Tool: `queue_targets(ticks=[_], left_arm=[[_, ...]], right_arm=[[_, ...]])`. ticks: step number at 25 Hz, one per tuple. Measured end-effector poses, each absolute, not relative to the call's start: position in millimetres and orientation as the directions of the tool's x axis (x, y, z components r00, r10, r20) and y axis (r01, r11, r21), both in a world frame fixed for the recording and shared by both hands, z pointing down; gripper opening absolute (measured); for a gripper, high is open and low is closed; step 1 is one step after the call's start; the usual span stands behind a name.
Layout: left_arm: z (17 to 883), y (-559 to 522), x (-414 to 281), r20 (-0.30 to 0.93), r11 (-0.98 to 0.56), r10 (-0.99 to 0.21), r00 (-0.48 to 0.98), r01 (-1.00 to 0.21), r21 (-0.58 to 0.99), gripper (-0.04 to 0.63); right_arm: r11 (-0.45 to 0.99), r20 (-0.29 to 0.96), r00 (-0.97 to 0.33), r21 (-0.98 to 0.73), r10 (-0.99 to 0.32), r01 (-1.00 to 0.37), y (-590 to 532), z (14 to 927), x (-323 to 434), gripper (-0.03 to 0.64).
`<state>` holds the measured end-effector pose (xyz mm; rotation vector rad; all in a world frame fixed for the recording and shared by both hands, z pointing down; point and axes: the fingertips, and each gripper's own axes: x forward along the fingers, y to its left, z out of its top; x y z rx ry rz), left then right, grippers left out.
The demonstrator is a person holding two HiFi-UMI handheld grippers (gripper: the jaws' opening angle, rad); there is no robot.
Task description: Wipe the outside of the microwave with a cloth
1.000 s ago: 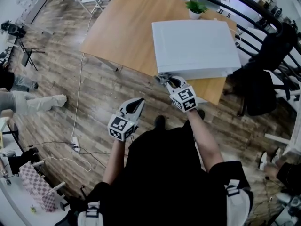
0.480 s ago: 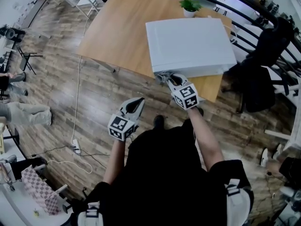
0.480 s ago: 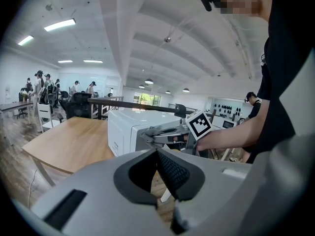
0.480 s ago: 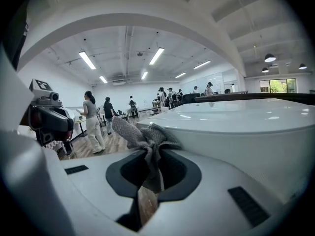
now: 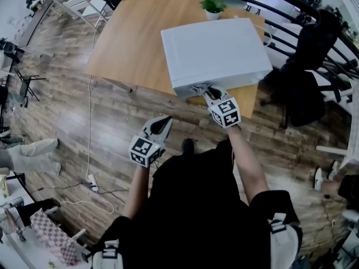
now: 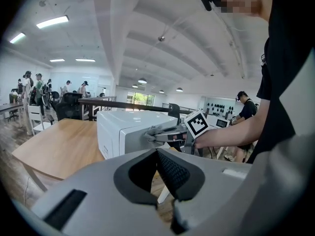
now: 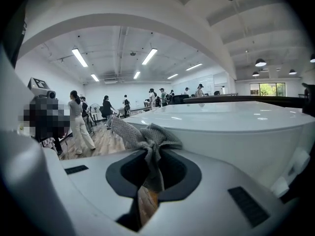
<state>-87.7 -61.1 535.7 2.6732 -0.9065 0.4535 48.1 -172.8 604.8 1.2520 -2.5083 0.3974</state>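
The right gripper [image 5: 208, 92] clamps the grey knitted cloth [image 7: 145, 136] against the near face of the white box-shaped microwave [image 5: 216, 55]. The left gripper [image 5: 164, 122], closed on nothing, hangs short of it. Wiping appears under way; other faces likely remain.

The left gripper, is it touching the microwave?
Apart. In the head view the left gripper hangs over the wooden floor, with a clear stretch of floor between it and the microwave.
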Motion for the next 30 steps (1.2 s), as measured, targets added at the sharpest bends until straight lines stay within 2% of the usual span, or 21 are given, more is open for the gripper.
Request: queue_targets(ticks=[30], left_arm=[[536.8,-76.3,-60.2,0.371,-0.818,-0.467,0.803,-0.551,0.163,0.0]], right_arm=[[0.441,0.43,-0.41,-0.031,-0.804,-0.897,-184.0,606.2,155.9,0.04]])
